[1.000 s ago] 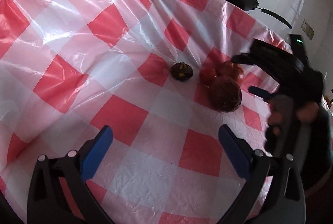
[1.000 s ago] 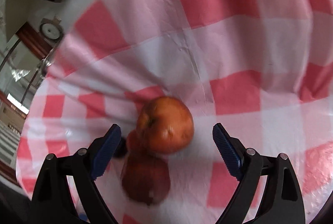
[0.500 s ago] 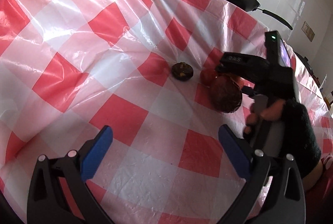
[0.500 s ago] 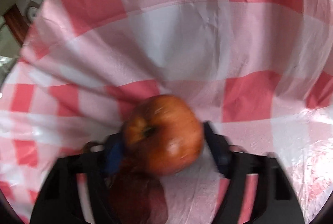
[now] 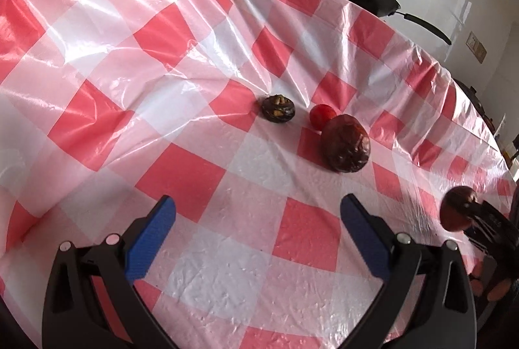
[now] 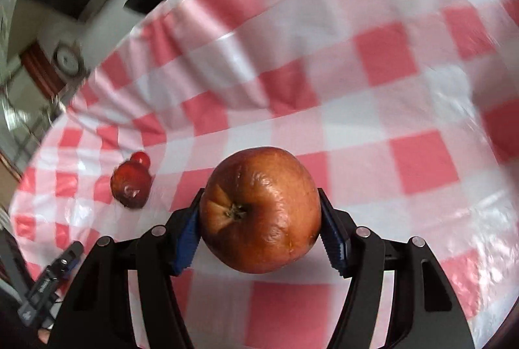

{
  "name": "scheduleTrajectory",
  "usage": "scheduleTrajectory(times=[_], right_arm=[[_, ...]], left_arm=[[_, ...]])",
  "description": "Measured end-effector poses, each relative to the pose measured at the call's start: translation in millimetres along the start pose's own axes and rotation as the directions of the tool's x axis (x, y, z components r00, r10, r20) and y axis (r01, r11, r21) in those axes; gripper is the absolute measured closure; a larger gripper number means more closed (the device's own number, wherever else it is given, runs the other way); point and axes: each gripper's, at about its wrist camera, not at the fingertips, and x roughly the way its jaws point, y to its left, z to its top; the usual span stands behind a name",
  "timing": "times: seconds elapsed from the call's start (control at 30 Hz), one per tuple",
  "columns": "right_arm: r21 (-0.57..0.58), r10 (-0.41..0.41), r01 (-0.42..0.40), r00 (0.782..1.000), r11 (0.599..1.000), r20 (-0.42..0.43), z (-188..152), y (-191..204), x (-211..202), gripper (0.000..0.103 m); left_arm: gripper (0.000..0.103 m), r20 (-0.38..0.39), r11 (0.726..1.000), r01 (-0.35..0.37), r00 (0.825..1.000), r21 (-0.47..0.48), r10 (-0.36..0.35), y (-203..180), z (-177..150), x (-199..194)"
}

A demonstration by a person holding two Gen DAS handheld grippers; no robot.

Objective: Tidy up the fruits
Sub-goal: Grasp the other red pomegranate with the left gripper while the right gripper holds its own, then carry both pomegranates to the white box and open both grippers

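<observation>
While clamped, apple (image 6: pixel 259 209) stem-end toward camera

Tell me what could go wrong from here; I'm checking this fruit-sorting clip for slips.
1. The right gripper pinches the round, wrinkled apple only at its sides, with nothing under it; it could roll out and drop.
2. The glossy checked tablecloth is creased, so a set-down apple might roll toward the dark fruit and small tomato.

Glossy plastic tablecloth (image 5: pixel 194 63), wrinkly-skinned apple (image 6: pixel 259 209).
</observation>
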Motion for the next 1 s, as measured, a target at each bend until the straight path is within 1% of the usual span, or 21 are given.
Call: scheduleTrajectory(times=[0.03, 0.07, 0.1, 0.13, 0.2, 0.27, 0.3, 0.37, 0.43, 0.47, 0.5, 0.6, 0.63, 0.67, 0.7, 0.73, 0.77, 0.8, 0.87, 0.93, 1.0], right_arm=[[0.026, -0.014, 0.014, 1.0, 1.0, 0.014, -1.2, -12.8, -1.5, 0.04], [0.055, -0.021, 0.021, 1.0, 0.998, 0.01, -2.6, -20.8, -1.8, 0.04], [0.093, 0.006, -0.006, 1.0, 0.996, 0.002, -2.2, -27.4, -1.4, 0.04], [0.099, 0.02, -0.02, 1.0, 0.995, 0.0, -1.7, -27.6, -1.4, 0.04], [0.082, 0.017, -0.017, 1.0, 0.997, -0.004, -2.1, -25.1, -0.4, 0.04], [0.058, 0.022, -0.021, 1.0, 0.998, -0.021, -2.5, -18.9, 3.7, 0.04], [0.053, 0.021, -0.019, 0.999, 0.998, -0.026, -3.2, -19.2, 3.1, 0.04], [0.043, 0.015, -0.013, 0.999, 0.999, -0.031, -3.6, -17.3, 4.8, 0.04], [0.037, 0.013, -0.012, 0.999, 0.999, -0.03, -4.7, -15.9, 5.3, 0.04], [0.035, 0.012, -0.011, 1.0, 0.999, -0.028, -5.0, -15.7, 5.0, 0.04], [0.033, 0.011, -0.01, 1.0, 0.999, -0.027, -4.9, -16.7, 4.1, 0.04], [0.023, 0.011, -0.011, 1.0, 1.0, -0.023, -5.3, -15.3, 4.0, 0.04], [0.017, 0.01, -0.01, 1.0, 1.0, -0.019, -5.4, -14.8, 3.6, 0.039], [0.013, 0.008, -0.008, 1.0, 1.0, -0.016, -5.6, -14.0, 3.7, 0.039], [0.011, 0.009, -0.009, 1.0, 1.0, -0.018, -5.6, -13.5, 4.0, 0.039], [0.012, 0.014, -0.013, 1.0, 1.0, -0.02, -5.5, -13.7, 4.4, 0.039], [0.013, 0.015, -0.015, 1.0, 1.0, -0.019, -5.5, -14.0, 4.2, 0.039], [0.013, 0.018, -0.018, 1.0, 1.0, -0.02, -5.5, -14.2, 3.8, 0.039], [0.007, 0.019, -0.019, 1.0, 1.0, -0.024, -5.6, -13.6, 5.1, 0.039], [0.004, 0.021, -0.02, 0.999, 1.0, -0.026, -5.7, -13.1, 5.1, 0.039], [0.002, 0.024, -0.024, 0.999, 1.0, -0.026, -5.8, -13.4, 4.9, 0.039]], left_arm=[[0.002, -0.004, 1.0, 0.001, 1.0, 0.004, -0.001, -1.1, -0.2, 0.5], [0.002, -0.005, 1.0, 0.001, 1.0, 0.006, -0.001, -2.0, -0.8, 0.8], [0.002, -0.002, 1.0, -0.007, 1.0, 0.006, 0.007, -3.0, -1.3, 0.3], [0.002, 0.006, 1.0, -0.017, 1.0, 0.005, 0.017, -4.0, -1.4, -1.0], [0.002, 0.013, 0.999, -0.032, 0.999, 0.002, 0.032, -7.8, -2.3, -1.8], [0.002, -0.017, 1.0, -0.007, 1.0, 0.018, 0.007, -17.2, -1.5, 3.7], [0.002, -0.038, 0.999, 0.014, 0.999, 0.033, -0.013, -28.2, 0.3, 10.2], [0.002, -0.04, 0.998, 0.016, 0.999, 0.055, -0.013, -45.5, 4.5, 17.8], [0.002, -0.041, 0.994, 0.015, 0.999, 0.105, -0.011, -70.8, 15.9, 33.7], [0.002, -0.047, 0.992, 0.009, 0.999, 0.123, -0.003, -83.1, 22.3, 44.8], [0.002, -0.048, 0.992, -0.012, 0.999, 0.127, 0.019, -90.9, 27.9, 54.6], [0.002, -0.062, 0.988, -0.052, 0.996, 0.147, 0.062, -109.6, 41.6, 82.6], [0.007, -0.072, 0.984, -0.071, 0.994, 0.162, 0.083, -115.1, 44.2, 93.5], [0.02, -0.081, 0.982, -0.086, 0.992, 0.17, 0.101, -117.6, 45.2, 101.1], [0.031, -0.114, 0.98, -0.094, 0.987, 0.177, 0.115, -119.8, 45.7, 111.3], [0.049, -0.134, 0.977, -0.097, 0.983, 0.188, 0.123, -121.5, 45.3, 116.1], [0.051, -0.118, 0.971, -0.118, 0.982, 0.206, 0.144, -123.7, 44.1, 114.3], [0.051, -0.118, 0.971, -0.113, 0.983, 0.21, 0.14, -123.7, 42.8, 112.6], [0.051, -0.124, 0.974, -0.089, 0.986, 0.208, 0.116, -121.1, 37.4, 105.4], [0.052, -0.129, 0.978, -0.083, 0.986, 0.192, 0.109, -116.2, 25.5, 89.8], [0.052, -0.147, 0.985, -0.047, 0.987, 0.164, 0.072, -111.1, 8.5, 67.5]])
